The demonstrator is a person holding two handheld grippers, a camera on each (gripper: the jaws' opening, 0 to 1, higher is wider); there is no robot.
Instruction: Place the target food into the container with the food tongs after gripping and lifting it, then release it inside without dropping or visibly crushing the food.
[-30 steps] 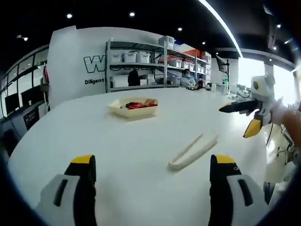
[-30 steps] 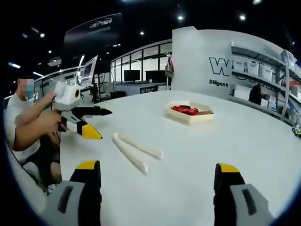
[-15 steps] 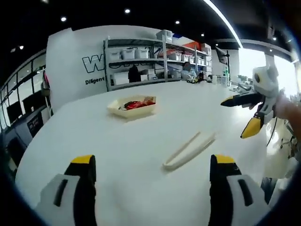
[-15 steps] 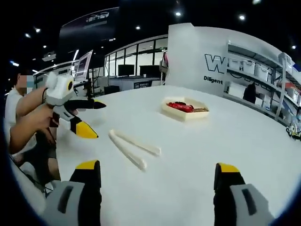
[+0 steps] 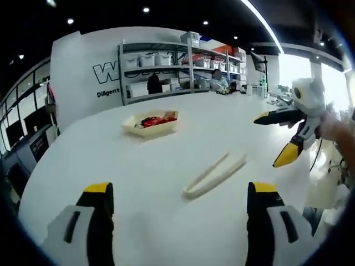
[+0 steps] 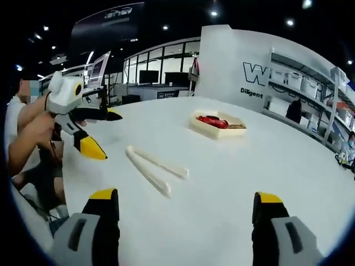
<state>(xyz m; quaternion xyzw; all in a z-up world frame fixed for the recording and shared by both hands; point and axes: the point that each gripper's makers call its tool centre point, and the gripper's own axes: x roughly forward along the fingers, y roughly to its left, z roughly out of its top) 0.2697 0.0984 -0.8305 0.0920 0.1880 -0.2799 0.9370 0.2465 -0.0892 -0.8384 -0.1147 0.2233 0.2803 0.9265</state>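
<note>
Since neither gripper holds anything yet, the step in hand looks like picking up the tongs (image 5: 215,174), which lie flat on the white table (image 5: 138,166), well short of the tray (image 5: 151,122).

Going left to right in the left gripper view: the left gripper (image 5: 180,191) hangs above the near table edge, jaws wide apart and empty. The tray sits beyond it, far from the tongs, with red food (image 5: 153,119) inside. The tongs come next, joined end nearest, arms splayed toward the far side. Off to their right the right gripper (image 5: 274,138) hovers, jaws parted, empty.

To do this well, I'd judge a jaw pair should come down over both tong arms near the middle, squarely, so squeezing closes the tips evenly; a grip too near the joined end would give poor control.

In the right gripper view the left gripper (image 6: 102,133) is left of the tongs (image 6: 154,169), the tray (image 6: 217,123) beyond them; the right gripper (image 6: 186,199) is spread open.

Count: one pair of tongs, one tray, two grippers; food pieces too small to count.
</note>
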